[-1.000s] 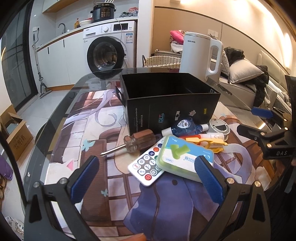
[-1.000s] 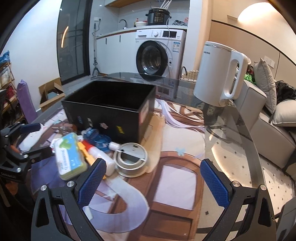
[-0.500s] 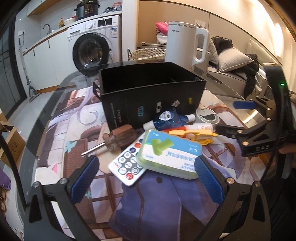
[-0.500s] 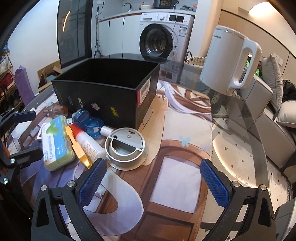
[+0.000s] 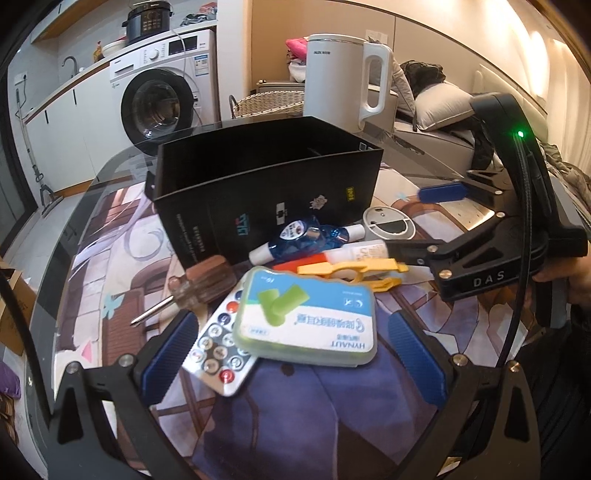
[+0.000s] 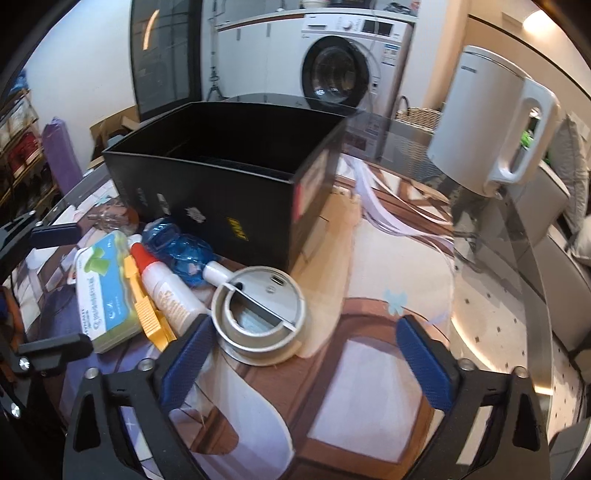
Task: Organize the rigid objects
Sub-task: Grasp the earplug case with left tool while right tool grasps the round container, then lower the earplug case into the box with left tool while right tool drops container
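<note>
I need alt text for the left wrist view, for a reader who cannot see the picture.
The open left gripper hovers low over a green and white plastic case lying on a remote control, amid a screwdriver, yellow clip and blue tape dispenser. Behind stands an open black box; the right gripper enters from the right.

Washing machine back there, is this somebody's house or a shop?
Most likely somebody's home: a washing machine under a kitchen counter with a rice cooker, a white kettle on the glass table, and a sofa with pillows.
</note>
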`<state>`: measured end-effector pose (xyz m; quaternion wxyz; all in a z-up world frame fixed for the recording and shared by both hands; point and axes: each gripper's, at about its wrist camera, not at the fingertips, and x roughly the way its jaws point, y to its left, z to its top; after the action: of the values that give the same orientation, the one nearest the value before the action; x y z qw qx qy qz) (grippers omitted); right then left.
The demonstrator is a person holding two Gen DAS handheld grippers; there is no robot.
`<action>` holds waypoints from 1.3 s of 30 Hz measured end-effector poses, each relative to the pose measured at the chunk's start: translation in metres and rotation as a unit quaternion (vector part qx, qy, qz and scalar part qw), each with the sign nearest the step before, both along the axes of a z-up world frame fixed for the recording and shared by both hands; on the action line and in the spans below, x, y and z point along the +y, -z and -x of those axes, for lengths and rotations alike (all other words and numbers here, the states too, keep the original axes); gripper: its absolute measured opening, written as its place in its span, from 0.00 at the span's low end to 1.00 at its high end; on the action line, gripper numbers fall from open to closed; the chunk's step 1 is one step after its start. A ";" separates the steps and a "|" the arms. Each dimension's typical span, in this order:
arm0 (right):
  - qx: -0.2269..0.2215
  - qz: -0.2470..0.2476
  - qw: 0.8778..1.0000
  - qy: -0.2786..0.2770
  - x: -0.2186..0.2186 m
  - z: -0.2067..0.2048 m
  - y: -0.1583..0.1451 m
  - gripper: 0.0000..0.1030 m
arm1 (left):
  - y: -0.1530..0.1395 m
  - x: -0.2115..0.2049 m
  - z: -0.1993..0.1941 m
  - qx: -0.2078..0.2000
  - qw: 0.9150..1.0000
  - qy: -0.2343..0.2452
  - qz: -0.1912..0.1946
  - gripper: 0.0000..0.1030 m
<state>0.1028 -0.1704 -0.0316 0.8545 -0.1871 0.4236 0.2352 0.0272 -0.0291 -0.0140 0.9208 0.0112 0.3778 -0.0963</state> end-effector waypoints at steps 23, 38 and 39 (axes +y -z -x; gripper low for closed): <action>0.000 -0.025 1.000 -0.012 -0.012 0.016 -0.006 0.49 | 0.010 -0.014 -0.008 0.010 0.999 0.011 -0.040 0.80; -0.031 -0.068 0.997 -0.025 -0.018 0.038 -0.033 0.49 | -0.012 -0.002 0.006 -0.039 0.999 -0.010 -0.013 0.80; -0.034 -0.071 0.997 -0.027 -0.018 0.040 -0.035 0.49 | -0.015 -0.002 0.007 -0.044 0.999 -0.012 -0.011 0.80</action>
<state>0.0632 -0.1888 0.0032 0.8728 -0.1450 0.3717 0.2810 0.0200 -0.0309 0.0009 0.9373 0.0214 0.3384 -0.0804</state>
